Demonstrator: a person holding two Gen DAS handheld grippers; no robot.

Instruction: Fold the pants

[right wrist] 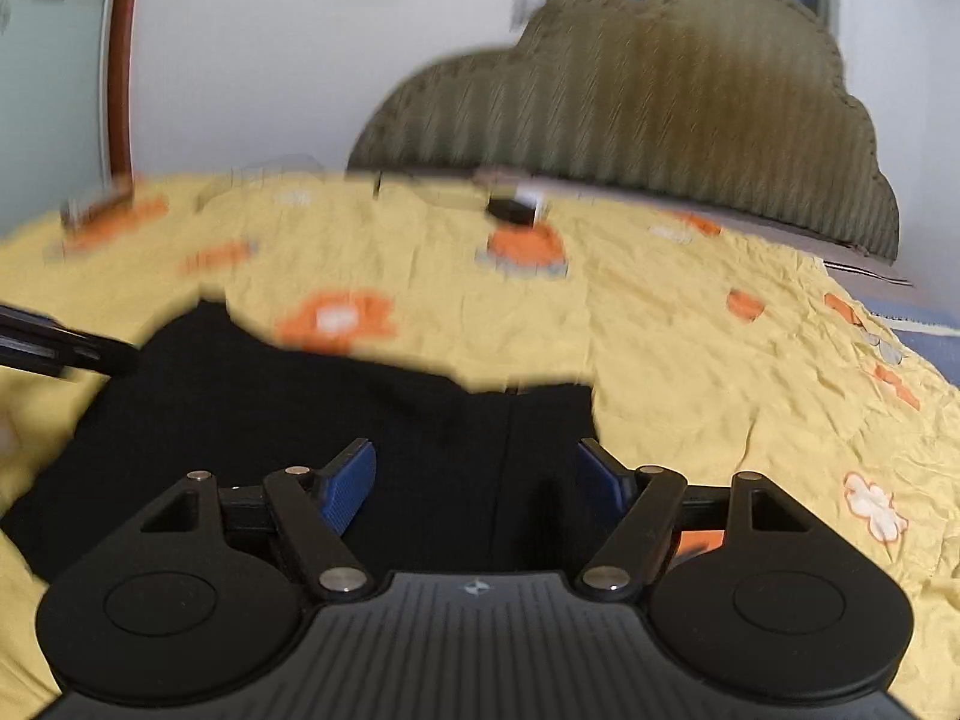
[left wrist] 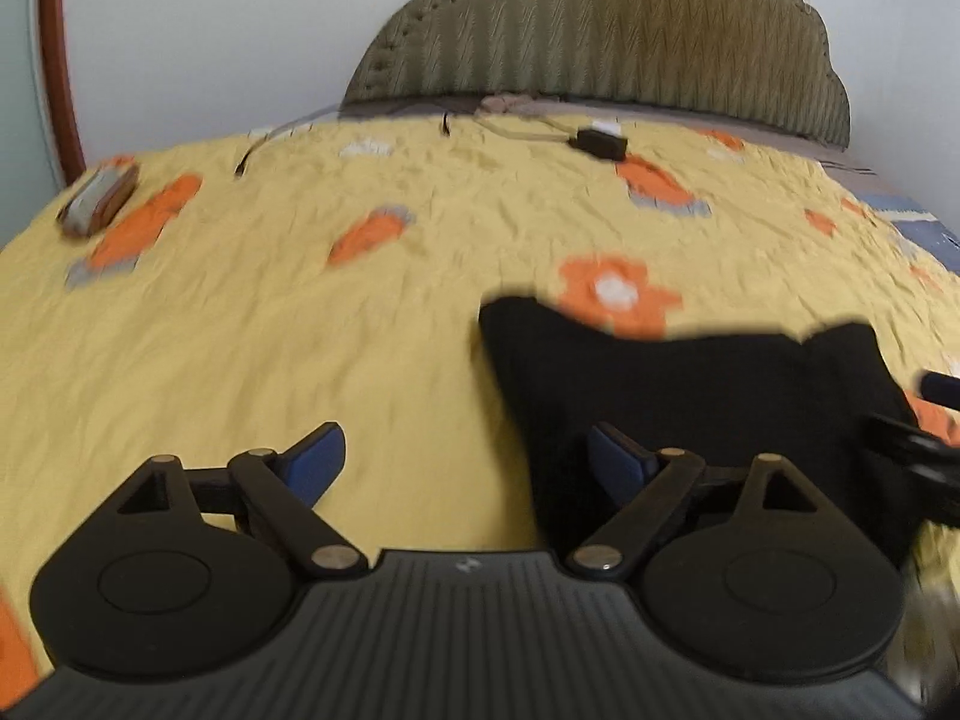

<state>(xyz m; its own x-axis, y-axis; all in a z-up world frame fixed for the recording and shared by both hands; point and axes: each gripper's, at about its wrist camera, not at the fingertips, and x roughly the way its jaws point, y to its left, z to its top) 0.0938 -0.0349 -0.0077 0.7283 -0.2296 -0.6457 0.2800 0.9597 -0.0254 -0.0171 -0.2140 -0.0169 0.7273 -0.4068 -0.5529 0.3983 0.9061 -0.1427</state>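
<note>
The black pants [left wrist: 690,396] lie folded into a compact pile on the yellow bedspread [left wrist: 270,330]. My left gripper [left wrist: 462,459] is open and empty, its right finger over the pile's left edge and its left finger over bare bedspread. In the right wrist view the pants [right wrist: 360,420] fill the lower middle. My right gripper [right wrist: 477,477] is open and empty, both fingers just above the black cloth. The left gripper [right wrist: 54,345] shows at the left edge there; the right gripper [left wrist: 912,450] shows at the right edge of the left wrist view.
A padded olive headboard [left wrist: 600,42] stands at the back against a white wall. A small black box with a cable [left wrist: 600,143] lies near it. A brown and grey object [left wrist: 99,201] lies at the bed's far left. A blue patterned cloth [left wrist: 924,228] shows at the right.
</note>
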